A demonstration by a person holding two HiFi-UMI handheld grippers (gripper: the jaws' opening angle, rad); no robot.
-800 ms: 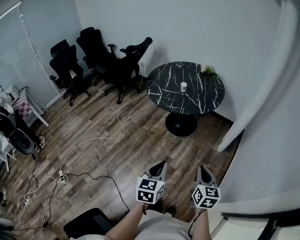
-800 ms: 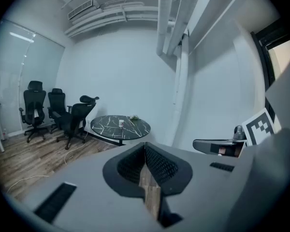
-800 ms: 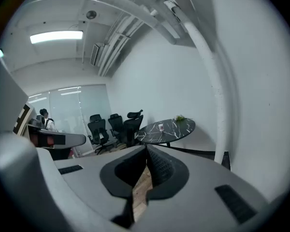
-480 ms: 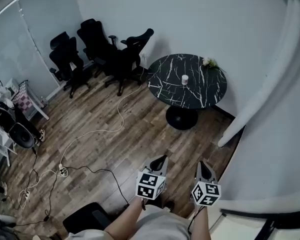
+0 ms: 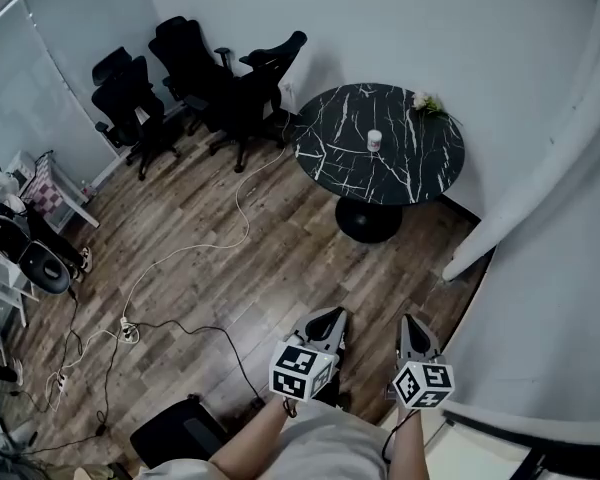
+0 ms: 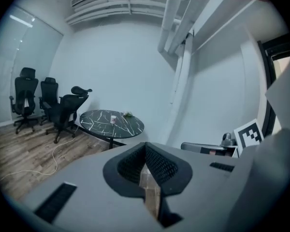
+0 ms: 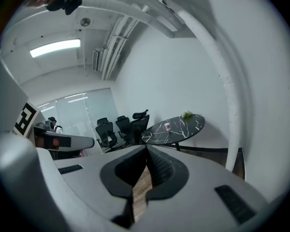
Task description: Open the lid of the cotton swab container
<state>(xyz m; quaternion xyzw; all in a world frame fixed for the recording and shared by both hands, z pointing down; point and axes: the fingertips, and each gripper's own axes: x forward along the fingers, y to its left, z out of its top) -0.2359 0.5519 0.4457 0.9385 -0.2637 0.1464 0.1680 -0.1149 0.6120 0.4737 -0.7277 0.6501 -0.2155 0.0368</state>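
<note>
The cotton swab container [image 5: 374, 140] is a small white tub standing upright near the middle of a round black marble table [image 5: 410, 173], far across the room. It also shows small in the left gripper view as the container [image 6: 114, 119] and in the right gripper view as the container [image 7: 167, 126]. My left gripper [image 5: 332, 316] and right gripper [image 5: 410, 322] hang side by side over the wood floor, well short of the table. Both are shut with nothing between their jaws, as the left gripper [image 6: 146, 150] and right gripper [image 7: 146, 152] show close up.
Several black office chairs [image 5: 195, 78] stand left of the table. A small plant [image 5: 426, 103] sits at the table's far edge. Cables [image 5: 180, 278] trail over the floor. A white slanted pipe [image 5: 540, 193] runs along the right wall. A cart [image 5: 25, 238] stands far left.
The table and container have drifted higher and slightly right in the head view and look a little larger. Both grippers stay shut low in the frame.
</note>
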